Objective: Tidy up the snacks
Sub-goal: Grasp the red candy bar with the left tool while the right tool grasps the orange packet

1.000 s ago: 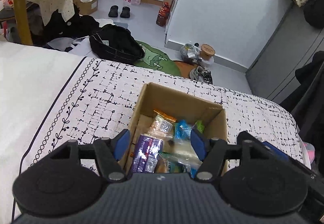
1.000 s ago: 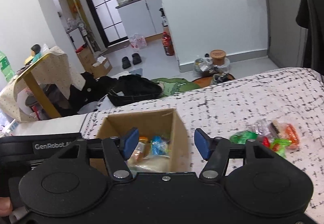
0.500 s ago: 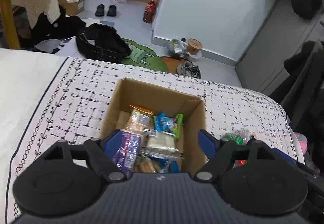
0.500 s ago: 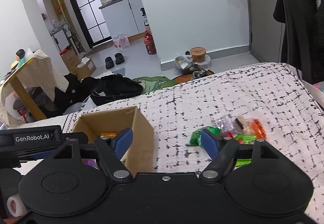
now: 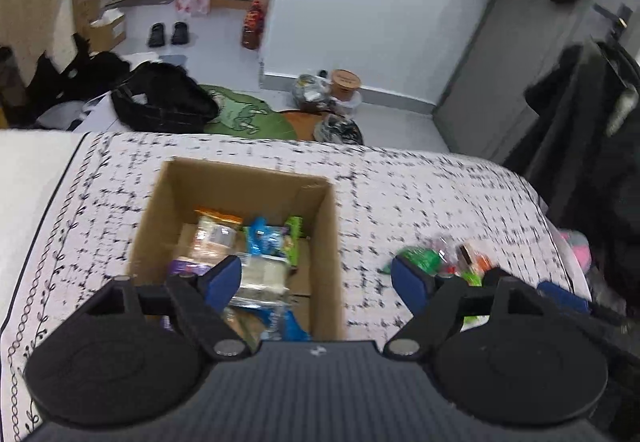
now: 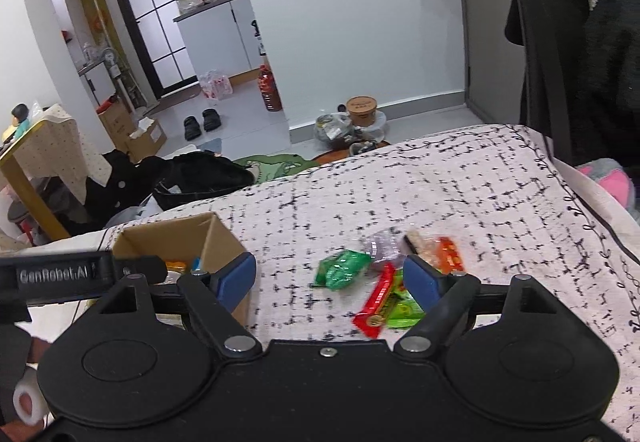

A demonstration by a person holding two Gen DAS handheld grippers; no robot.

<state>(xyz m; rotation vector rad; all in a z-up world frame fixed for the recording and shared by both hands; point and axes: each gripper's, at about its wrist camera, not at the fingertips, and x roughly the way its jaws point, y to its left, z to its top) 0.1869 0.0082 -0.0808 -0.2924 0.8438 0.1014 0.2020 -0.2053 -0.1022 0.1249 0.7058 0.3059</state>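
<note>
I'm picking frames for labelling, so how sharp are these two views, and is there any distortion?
Left wrist view: motion-smeared, the bedspread print and loose snacks blurred, the box softer. Right wrist view: sharper, though the red bar is slightly smeared. Both bend straight lines, fisheye style.

A bed [image 6: 460,178] under a white cover with a black broken-grid print and a vine border carries an open cardboard box [image 5: 332,250] toward its left side. Apart from the box, toward the right edge, lies a loose heap of snacks [image 6: 384,274]: green packets, a red bar, an orange pack and a clear wrapper.
</note>
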